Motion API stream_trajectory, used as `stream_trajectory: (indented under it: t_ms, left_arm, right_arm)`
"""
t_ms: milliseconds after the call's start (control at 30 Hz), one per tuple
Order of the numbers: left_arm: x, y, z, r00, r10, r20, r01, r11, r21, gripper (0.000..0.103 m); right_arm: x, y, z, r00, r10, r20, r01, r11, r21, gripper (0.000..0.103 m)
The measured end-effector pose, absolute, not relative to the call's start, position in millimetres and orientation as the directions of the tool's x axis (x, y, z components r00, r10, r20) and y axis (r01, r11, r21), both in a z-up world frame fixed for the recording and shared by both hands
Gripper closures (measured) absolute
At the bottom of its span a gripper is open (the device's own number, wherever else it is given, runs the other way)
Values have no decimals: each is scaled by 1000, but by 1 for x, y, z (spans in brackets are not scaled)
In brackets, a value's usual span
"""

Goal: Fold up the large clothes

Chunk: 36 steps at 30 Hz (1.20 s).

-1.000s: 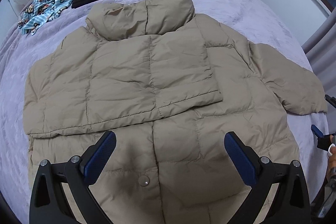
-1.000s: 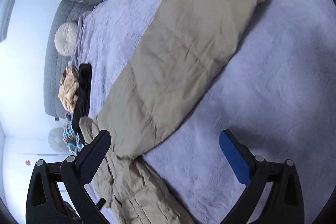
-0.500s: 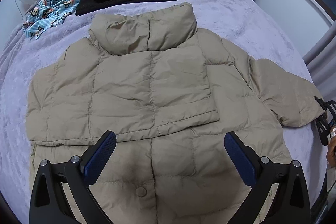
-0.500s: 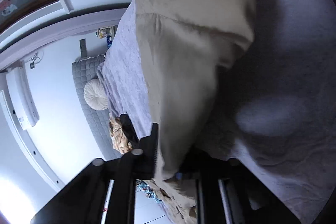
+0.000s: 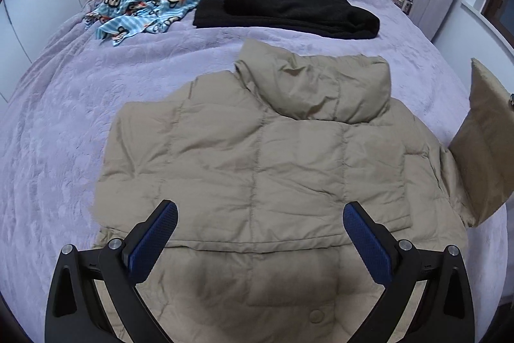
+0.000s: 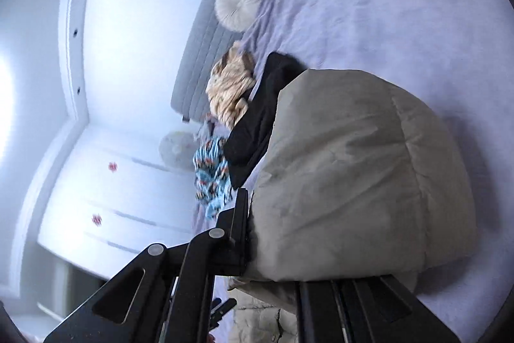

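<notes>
We are keeping our left gripper (image 5: 260, 241) spread over one beige jacket (image 5: 257, 156); our right gripper (image 6: 273, 233) is pinching its one raised sleeve (image 6: 347, 182).

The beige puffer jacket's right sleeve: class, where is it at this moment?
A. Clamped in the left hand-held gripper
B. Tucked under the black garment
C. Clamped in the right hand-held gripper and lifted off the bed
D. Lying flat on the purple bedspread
C: the right hand-held gripper is shut on the sleeve, which stands raised above the bedspread, while the left hand-held gripper is open and empty.
</notes>
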State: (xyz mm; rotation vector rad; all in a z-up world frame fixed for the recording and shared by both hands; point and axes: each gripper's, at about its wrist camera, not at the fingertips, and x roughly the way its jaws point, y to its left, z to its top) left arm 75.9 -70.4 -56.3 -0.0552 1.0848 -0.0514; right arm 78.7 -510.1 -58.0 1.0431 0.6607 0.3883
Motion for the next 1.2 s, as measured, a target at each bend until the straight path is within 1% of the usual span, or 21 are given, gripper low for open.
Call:
stream_trajectory:
  t_ms: [67,133,233,333,500,567,633,700,733,767,800,833,867,967,1000,1067,1133,1200]
  left_arm:
    - [78,-54,-58,471,-56,-881,-9,998,-68,0]
    - [79,-39,-60,473,-46,-880,-26,997,-66,0]
    - [81,-22,-67,467,-36,-883,-49,997,-66,0]
    - [84,-11,-80,452,-35,-892,-61,996,-70,0]
    - [88,-14,-105,406,-66,-912,-46,995,-92,0]
    - [92,-18,-110,399,-93,-912,-32,993,-115,0]
    - [97,-22,-112,398,-115,-910,-20,991,-134,0]
    - [101,-23,-113,399,-143,-906,-11,987,-160,0]
    - [104,-21,-113,401,-159,-902,-11,984,-179,0]
    - [106,-17,-112,403,-175,-898,-13,980,-197,0]
    - [108,-14,-111,406,-188,-894,-16,977,-212,0]
    - [110,-11,-110,409,-196,-891,-21,974,-224,0]
    - [112,-7,-109,413,-204,-888,-26,972,-235,0]
    - [115,8,-107,421,-220,-880,-31,966,-257,0]
    - [116,13,-105,425,-228,-876,-29,964,-265,0]
    - [116,24,-102,436,-254,-863,-26,955,-294,0]
    - [116,36,-99,441,-298,-847,-27,938,-344,0]
    - [116,48,-98,441,-347,-828,-30,916,-400,0]
  right_arm:
    - [102,-456,-42,683,620,-386,-64,577,814,95]
    - [113,-401,-45,622,635,-457,-121,655,746,95]
    - [124,-337,-69,532,637,-558,-153,720,677,95]
    - [121,-301,-112,465,609,-643,-132,765,630,95]
    - [116,-296,-186,372,573,-730,4,786,619,95]
    - [116,-301,-200,372,563,-738,38,786,618,95]
    - [116,-304,-200,365,555,-747,64,786,615,94]
    - [114,-306,-188,359,537,-763,82,796,599,85]
    - [111,-308,-180,367,538,-759,80,795,602,65]
    - [108,-311,-171,385,545,-745,75,786,614,37]
    - [100,-318,-160,419,546,-725,73,776,627,29]
    - [92,-326,-146,457,530,-714,83,774,628,26]
    - [87,-333,-133,487,511,-709,100,773,626,26]
    - [84,-364,-127,559,466,-686,204,725,658,27]
    - [88,-376,-131,573,456,-681,250,694,675,33]
    - [97,-388,-135,579,454,-677,298,655,694,90]
    - [108,-379,-124,593,454,-665,241,688,684,91]
    - [119,-344,-106,590,456,-666,113,770,627,91]
